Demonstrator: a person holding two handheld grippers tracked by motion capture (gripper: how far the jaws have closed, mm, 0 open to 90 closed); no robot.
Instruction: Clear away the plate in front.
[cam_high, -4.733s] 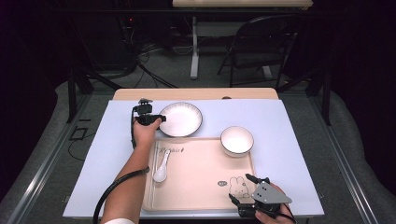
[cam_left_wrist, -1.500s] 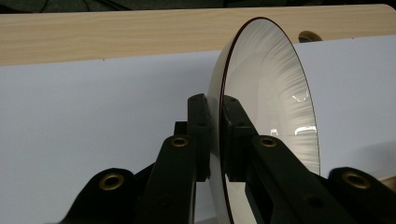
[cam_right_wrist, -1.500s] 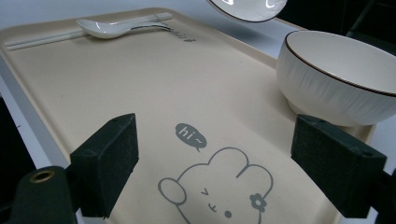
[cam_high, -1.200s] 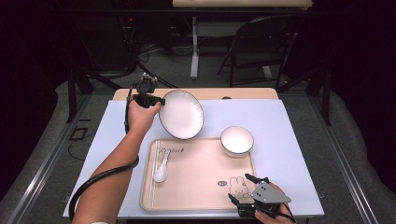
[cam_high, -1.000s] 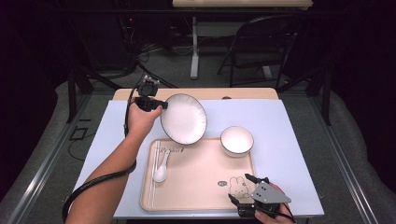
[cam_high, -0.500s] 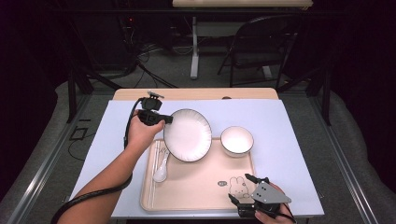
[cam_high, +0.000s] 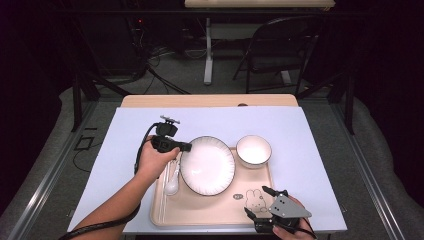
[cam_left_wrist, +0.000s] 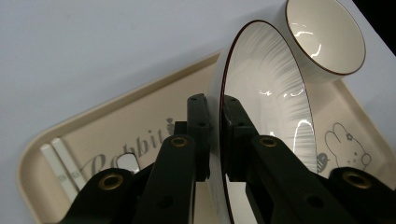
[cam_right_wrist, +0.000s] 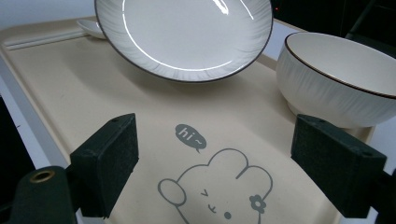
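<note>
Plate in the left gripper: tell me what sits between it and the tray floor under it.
Nothing visible. The plate hangs tilted over bare tray; the spoon and chopsticks lie at its left side, the bowl at its far right corner.

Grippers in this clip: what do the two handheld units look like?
Both are black with two black jaws. The left gripper trails a black cable along the bare forearm. The right gripper carries a grey three-cornered plate; its jaws bear blocky dark pads. No sleeves show.

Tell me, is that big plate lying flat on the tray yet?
No, tilted. The plate hangs clear above the tray, its rim pinched by the left gripper.
</note>
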